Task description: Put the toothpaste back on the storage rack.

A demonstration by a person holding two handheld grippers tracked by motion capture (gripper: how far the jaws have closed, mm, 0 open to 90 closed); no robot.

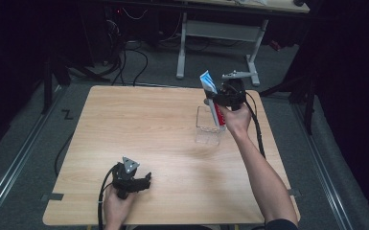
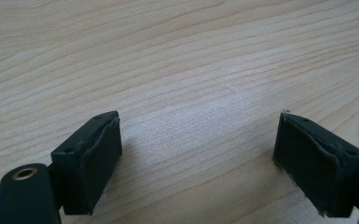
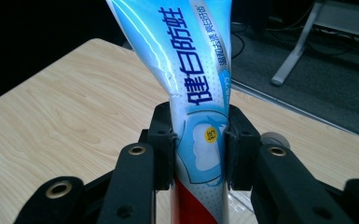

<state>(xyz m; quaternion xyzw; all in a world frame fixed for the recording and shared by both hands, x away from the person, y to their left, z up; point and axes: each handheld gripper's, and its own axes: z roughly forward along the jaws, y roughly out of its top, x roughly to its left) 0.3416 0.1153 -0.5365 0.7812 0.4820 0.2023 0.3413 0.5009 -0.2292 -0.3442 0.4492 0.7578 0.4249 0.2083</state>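
The left gripper [image 1: 147, 179] rests low on the wooden table [image 1: 139, 129] near its front edge, jaws spread wide and grasping nothing; in the left gripper view bare wood lies between its pads [image 2: 93, 158]. Farther right, the right gripper [image 1: 215, 98] is clenched on a blue-and-white toothpaste tube [image 1: 212, 96], lifted upright with its crimped end up. The tube's red lower end reaches into a clear plastic container [image 1: 207, 127] standing on the table.

Dim room, grey floor [image 1: 24, 139], white-legged desk [image 1: 220, 29] behind.
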